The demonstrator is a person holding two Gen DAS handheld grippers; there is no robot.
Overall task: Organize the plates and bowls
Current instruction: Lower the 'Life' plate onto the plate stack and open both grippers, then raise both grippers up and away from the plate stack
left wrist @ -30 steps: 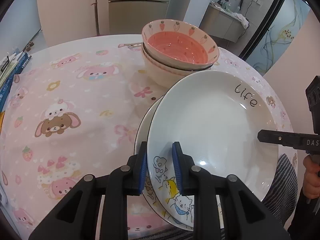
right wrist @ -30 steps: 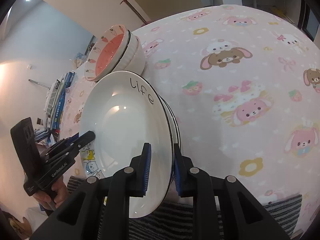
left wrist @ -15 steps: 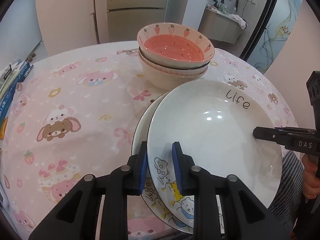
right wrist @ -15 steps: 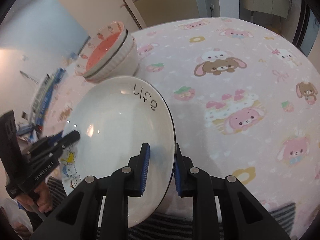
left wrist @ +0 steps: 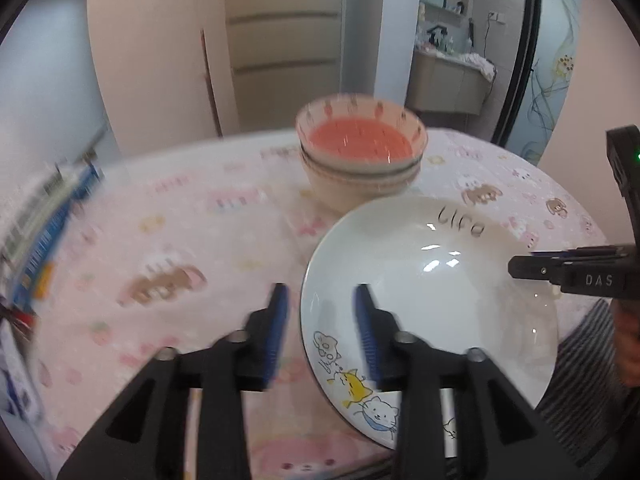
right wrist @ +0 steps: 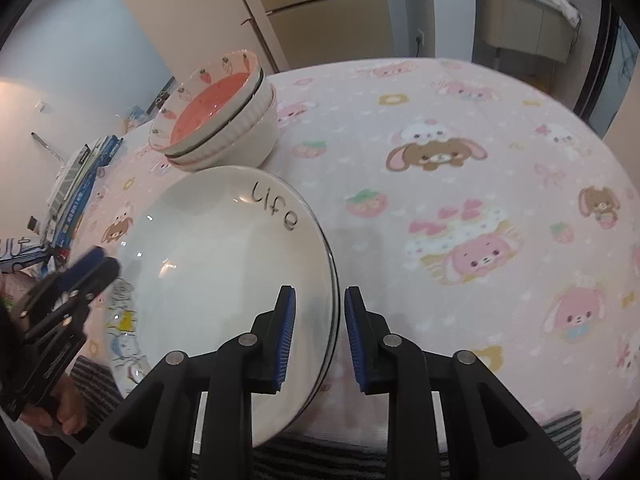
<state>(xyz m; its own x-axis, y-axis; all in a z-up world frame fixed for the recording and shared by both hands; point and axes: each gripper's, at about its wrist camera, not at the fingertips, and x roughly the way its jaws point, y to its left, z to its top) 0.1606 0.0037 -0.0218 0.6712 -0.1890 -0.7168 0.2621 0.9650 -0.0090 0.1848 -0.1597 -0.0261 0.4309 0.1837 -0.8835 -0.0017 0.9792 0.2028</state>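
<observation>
A white plate lettered "Life" (left wrist: pixel 432 280) (right wrist: pixel 224 248) lies on a plate with cat drawings (left wrist: pixel 352 388) (right wrist: pixel 120 320) at the table's near edge. The near left rim of the stack runs between my left gripper's (left wrist: pixel 322 320) blue pads, which stand clear of it as the jaws open. My right gripper (right wrist: pixel 320 332) straddles the opposite rim of both plates, pads close against it and just starting to ease apart. Its black fingertips (left wrist: pixel 520 268) reach over the plate from the right. Behind the plates, a pink-lined strawberry bowl (left wrist: pixel 360 152) (right wrist: pixel 216 120) sits nested in white bowls.
A pink cartoon tablecloth (right wrist: pixel 460 200) covers the round table. Books (left wrist: pixel 40 240) (right wrist: pixel 80 176) lie stacked at its left edge. A person's striped clothing (left wrist: pixel 580 360) and a hand (left wrist: pixel 628 344) are at the near edge. Cabinets and a doorway stand beyond.
My left jaws have opened off the plate rim and the left gripper has drawn back and tipped up. The tilted plates have come down flat onto the table. The right gripper has kept its place.
</observation>
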